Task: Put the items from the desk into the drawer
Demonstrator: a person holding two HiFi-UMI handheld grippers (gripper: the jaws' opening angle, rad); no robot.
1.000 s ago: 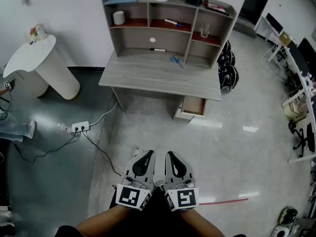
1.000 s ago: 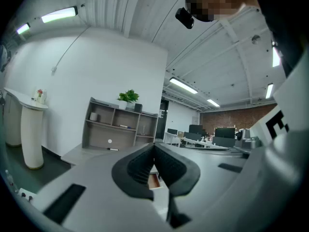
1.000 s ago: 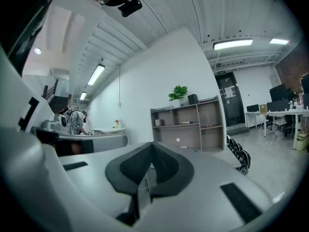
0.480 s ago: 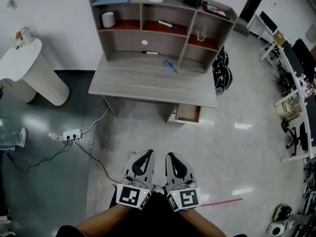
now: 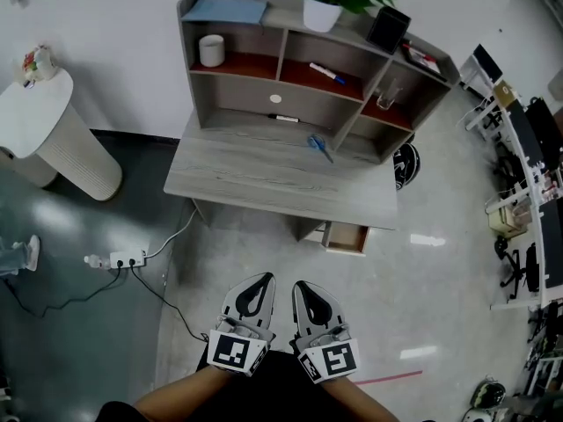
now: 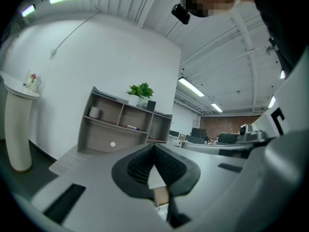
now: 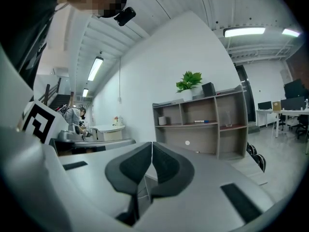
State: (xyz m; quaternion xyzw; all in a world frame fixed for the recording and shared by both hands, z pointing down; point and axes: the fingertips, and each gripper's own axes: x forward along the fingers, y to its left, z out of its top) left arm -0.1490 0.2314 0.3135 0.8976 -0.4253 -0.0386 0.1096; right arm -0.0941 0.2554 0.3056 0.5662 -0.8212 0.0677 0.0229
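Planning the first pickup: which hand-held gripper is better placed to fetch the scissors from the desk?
Right hand-held gripper, marginally: the scissors and open drawer lie towards its side of the desk. It is shut, empty.

A: You hold your left gripper [image 5: 259, 280] and your right gripper [image 5: 304, 287] side by side, low and just in front of your body. Both point forward and sit about level. They are near each other but apart.

B: Agreed. Your left jaws are closed, the dark pads meeting at the tips. Your right jaws are pressed together the same way.

A: Your marker cubes face up toward your head, the left cube [image 5: 231, 352] close beside the right cube [image 5: 332, 358].

B: And your forearms [image 5: 171, 400] come in from the bottom edge, angled inward toward the cubes, each wrist straight behind its gripper.
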